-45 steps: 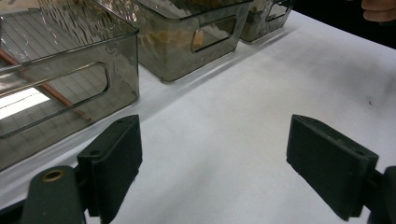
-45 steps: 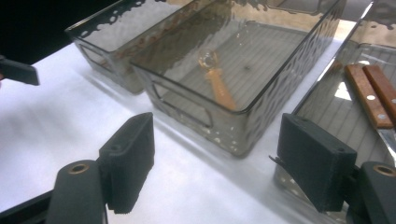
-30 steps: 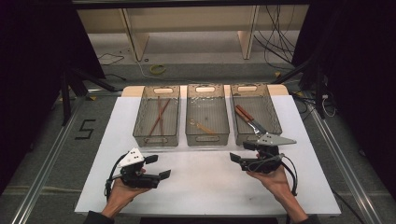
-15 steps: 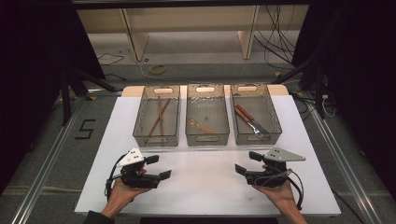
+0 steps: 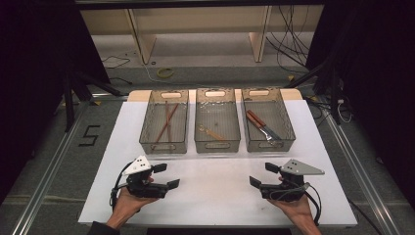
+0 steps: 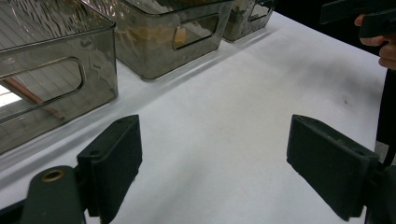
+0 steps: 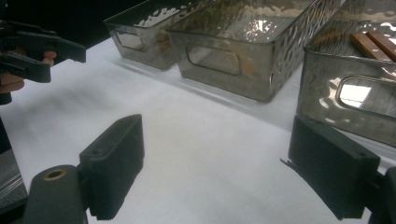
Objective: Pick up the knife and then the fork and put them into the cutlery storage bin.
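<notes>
Sorting looks to be done or between rounds: the three clear bins hold tools, and the bare white table (image 5: 215,196) in front of them has nothing left lying on it. The left bin (image 5: 147,128) holds chopsticks (image 5: 167,121), the middle bin (image 5: 218,146) a small pale utensil (image 5: 211,132) (too faint to name), and the right bin (image 5: 289,128) a spatula (image 5: 262,128). The spatula lies flat on the bin floor with its long axis running diagonally, the reddish-brown handle toward the far left of the bin and the metal blade toward the near right corner, close to the right gripper. The right gripper (image 5: 259,175) sits low over the table near the person's edge, just in front of that bin; its jaws have just been opening and now stand spread wide with nothing between them, as the right gripper view confirms. The left gripper (image 5: 166,176) rests in front of the left bin, jaws likewise spread and empty. Judging by this, the spatula has been dropped off, and what remains is at most to fetch another item, though none is visible.
</notes>
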`<state>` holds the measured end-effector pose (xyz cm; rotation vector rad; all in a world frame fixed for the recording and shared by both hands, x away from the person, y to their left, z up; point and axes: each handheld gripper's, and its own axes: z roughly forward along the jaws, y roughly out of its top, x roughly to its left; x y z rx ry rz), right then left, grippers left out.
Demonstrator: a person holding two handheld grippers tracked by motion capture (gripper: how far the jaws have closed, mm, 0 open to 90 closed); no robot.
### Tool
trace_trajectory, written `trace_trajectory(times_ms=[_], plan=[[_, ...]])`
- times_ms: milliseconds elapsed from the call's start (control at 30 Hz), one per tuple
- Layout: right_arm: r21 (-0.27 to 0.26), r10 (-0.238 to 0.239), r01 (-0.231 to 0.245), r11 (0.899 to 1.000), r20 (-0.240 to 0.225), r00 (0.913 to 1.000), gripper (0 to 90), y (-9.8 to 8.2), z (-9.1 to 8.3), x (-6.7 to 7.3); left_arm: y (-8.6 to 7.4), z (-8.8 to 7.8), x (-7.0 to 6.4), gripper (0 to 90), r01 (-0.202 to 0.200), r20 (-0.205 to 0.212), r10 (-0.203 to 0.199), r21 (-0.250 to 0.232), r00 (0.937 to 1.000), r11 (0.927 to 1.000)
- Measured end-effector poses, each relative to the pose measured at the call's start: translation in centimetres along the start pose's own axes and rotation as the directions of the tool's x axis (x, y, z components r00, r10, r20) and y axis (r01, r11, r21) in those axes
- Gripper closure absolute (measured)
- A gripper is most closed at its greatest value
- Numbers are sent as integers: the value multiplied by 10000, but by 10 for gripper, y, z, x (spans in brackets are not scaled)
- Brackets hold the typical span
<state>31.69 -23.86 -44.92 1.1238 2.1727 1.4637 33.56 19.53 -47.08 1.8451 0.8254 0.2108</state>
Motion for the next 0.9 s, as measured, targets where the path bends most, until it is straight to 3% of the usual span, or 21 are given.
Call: trace_trajectory(times_ms=[900], plan=[[1, -117, 117, 9999, 79, 9999, 191, 0, 1, 0, 0, 1, 0, 175, -9, -24, 9, 20, 10000, 10000]])
